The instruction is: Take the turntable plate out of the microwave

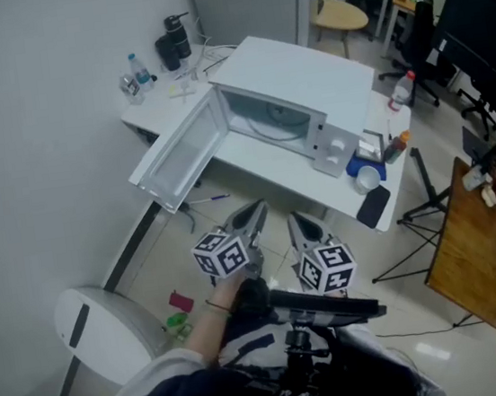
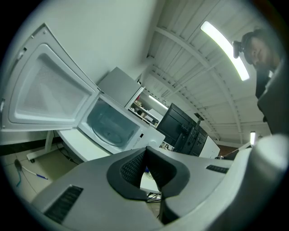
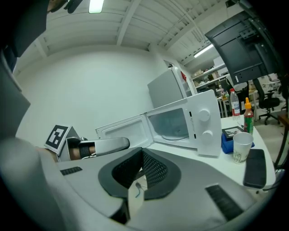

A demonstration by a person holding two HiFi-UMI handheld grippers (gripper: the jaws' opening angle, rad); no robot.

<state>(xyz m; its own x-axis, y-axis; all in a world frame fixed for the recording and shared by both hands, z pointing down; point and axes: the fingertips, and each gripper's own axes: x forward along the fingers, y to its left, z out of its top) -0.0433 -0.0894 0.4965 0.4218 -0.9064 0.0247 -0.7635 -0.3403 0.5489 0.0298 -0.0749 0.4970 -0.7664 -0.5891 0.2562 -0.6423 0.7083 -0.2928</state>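
The person stands in front of a white table (image 1: 254, 172) on which the microwave (image 1: 297, 86) sits, and its door (image 1: 178, 152) is swung fully open to the left. The turntable plate (image 1: 276, 124) is inside on the floor of the oven; it looks like clear glass and nothing touches it. The left gripper (image 1: 254, 213) and the right gripper (image 1: 298, 223) are held side by side close to the person's body, both pointing toward the oven but well apart from it. Each one has its jaws pressed together with nothing between them. I judge that this is the approach step, because the door is already open and the plate is not yet reached. The next move, I think, calls for bringing a gripper into the opening, spreading its jaws, and taking the plate by its front rim. The plate then has to be lifted a little off its support before it comes out, and kept level so that the glass does not slip.
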